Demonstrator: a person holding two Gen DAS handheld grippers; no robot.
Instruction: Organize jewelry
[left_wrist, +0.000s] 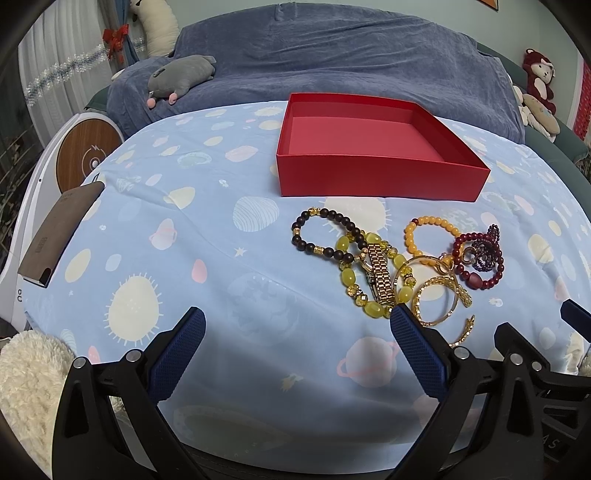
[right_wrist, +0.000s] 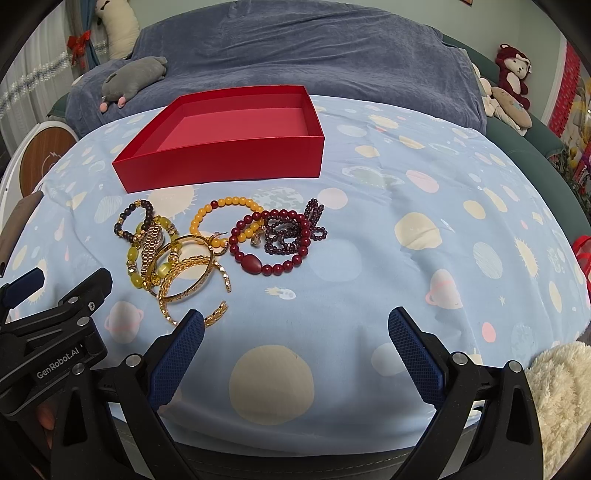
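Observation:
An empty red box (left_wrist: 376, 177) (right_wrist: 221, 166) stands on the blue planet-print cloth. In front of it lies a jewelry pile: a dark bead bracelet (left_wrist: 325, 236) (right_wrist: 127, 221), a yellow-green bead bracelet (left_wrist: 349, 277) (right_wrist: 133, 254), a gold watch band (left_wrist: 377, 269) (right_wrist: 149, 240), gold bangles (left_wrist: 439, 295) (right_wrist: 188, 277), an orange bead bracelet (left_wrist: 428, 225) (right_wrist: 221, 206), a dark red bead bracelet (left_wrist: 476, 275) (right_wrist: 269, 251) and a purple bead strand (left_wrist: 487, 251) (right_wrist: 295, 229). My left gripper (left_wrist: 297, 325) is open, just left of the pile. My right gripper (right_wrist: 295, 325) is open, in front of the pile's right side.
A brown phone-like slab (left_wrist: 59, 236) lies at the cloth's left edge. A blue-covered sofa (left_wrist: 332, 55) with a grey plush (left_wrist: 181, 77) stands behind the table. A round wooden-faced device (left_wrist: 88, 155) is at left. Cream fleece (right_wrist: 557, 398) lies at the near edge.

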